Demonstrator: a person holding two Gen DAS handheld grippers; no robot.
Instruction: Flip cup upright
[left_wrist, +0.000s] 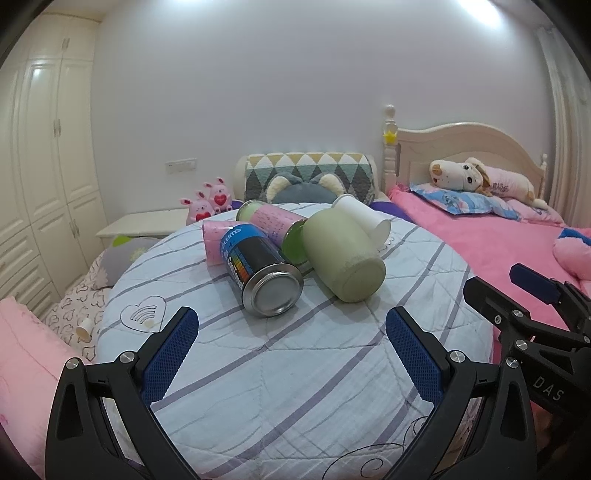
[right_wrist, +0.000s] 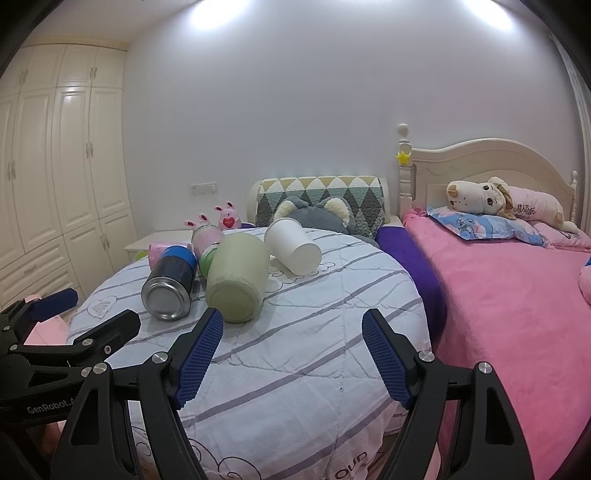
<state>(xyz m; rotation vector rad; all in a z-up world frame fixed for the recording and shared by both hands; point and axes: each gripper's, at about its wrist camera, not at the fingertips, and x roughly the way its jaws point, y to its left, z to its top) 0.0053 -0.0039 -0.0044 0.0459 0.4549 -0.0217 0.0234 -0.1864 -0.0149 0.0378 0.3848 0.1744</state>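
Right wrist view: both of our hand-held grippers hang apart and empty before the toppled cups.
We see the white paper cup (right_wrist: 291, 245) lying on its side at centre frame on the round quilted counter (right_wrist: 314, 350); our right hand-held gripper (right_wrist: 293, 349) should straddle its wall, close gently, then rotate it upright.

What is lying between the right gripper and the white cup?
In the right wrist view, only striped quilt lies between the right gripper and the white cup; the green cup sits just left.

Cup (right_wrist: 293, 246) lies behind jar (right_wrist: 236, 280), can (right_wrist: 170, 286) left of jar.
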